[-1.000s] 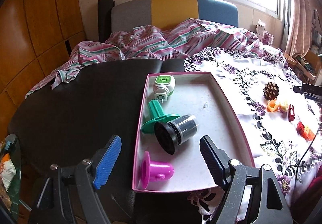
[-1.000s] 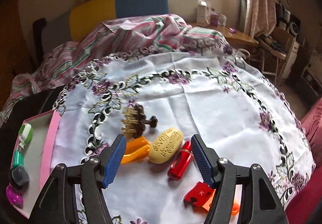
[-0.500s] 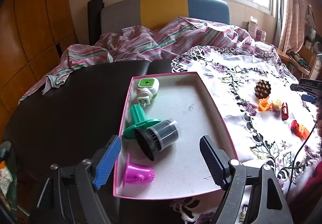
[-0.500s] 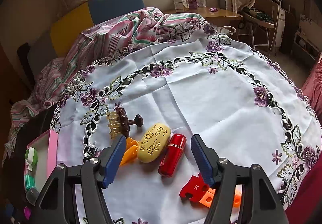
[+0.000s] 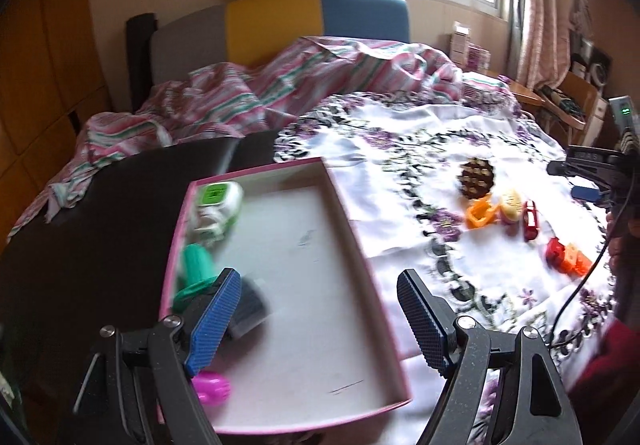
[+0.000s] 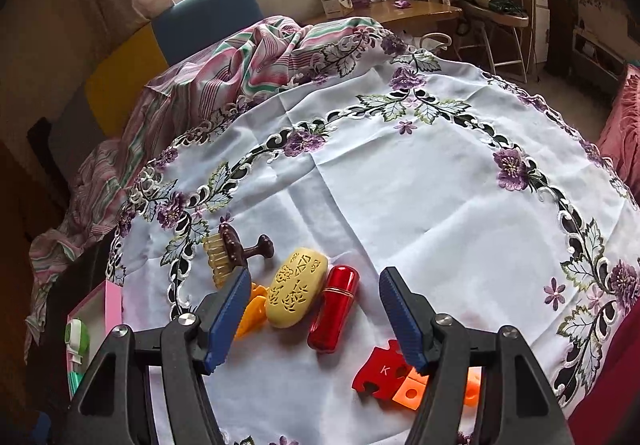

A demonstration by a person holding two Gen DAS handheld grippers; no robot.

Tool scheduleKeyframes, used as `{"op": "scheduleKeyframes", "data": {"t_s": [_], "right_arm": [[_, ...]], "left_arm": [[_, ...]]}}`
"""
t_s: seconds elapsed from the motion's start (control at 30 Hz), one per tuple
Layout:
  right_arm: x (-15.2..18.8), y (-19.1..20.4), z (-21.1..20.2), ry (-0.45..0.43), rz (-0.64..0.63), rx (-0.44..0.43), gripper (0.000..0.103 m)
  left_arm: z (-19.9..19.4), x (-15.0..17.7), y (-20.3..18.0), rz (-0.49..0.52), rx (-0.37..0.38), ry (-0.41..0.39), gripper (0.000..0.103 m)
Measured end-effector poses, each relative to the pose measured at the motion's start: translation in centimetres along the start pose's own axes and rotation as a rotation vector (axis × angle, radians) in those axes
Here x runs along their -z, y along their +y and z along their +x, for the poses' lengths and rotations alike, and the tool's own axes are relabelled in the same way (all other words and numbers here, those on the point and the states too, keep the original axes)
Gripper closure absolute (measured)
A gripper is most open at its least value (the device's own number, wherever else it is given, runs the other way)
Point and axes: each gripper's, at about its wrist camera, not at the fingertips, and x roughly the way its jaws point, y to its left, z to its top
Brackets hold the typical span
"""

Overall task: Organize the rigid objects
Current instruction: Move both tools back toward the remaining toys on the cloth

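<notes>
Both unclenched and empty, the right hand-held gripper (image 6: 312, 319) frames a red plastic cylinder (image 6: 334, 311) for pickup, while the left hand-held gripper (image 5: 320, 319) hovers over the pink-rimmed cardboard tray (image 5: 348, 221) collecting sorted pieces.

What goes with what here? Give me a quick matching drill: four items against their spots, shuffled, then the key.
Items:
1. red tube
2. green plug-in
3. brown brush
4. K puzzle piece

Spots:
A. in the pink tray, far corner
B. on the cloth, just right of the yellow oval
C. on the cloth, nearest the camera, by the right gripper's right finger
D. on the cloth, beyond the orange clip

Pairs: 1-B, 2-A, 3-D, 4-C
</notes>
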Motion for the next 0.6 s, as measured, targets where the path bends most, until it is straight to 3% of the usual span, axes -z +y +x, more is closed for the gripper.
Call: {"op": "scheduleKeyframes", "data": {"t_s": [0.23,0.47,0.6], "right_arm": [[-0.5,-2.1,0.0,0.008,0.114,-0.03,0.036],[-0.6,-2.5,0.2,0.029,0.139,-0.06,0.035],[-0.5,-2.3,0.4,0.042,0.134,-0.079,0.036]], "left_arm": [[3.1,-1.5,-5.4,0.09,0.125,0.041,0.022],[7.9,-3.2,-10.8,0.17,0.25,0.11,0.035],[10.6,-4.5,-13.2,0.2,0.314,0.124,0.036]]}}
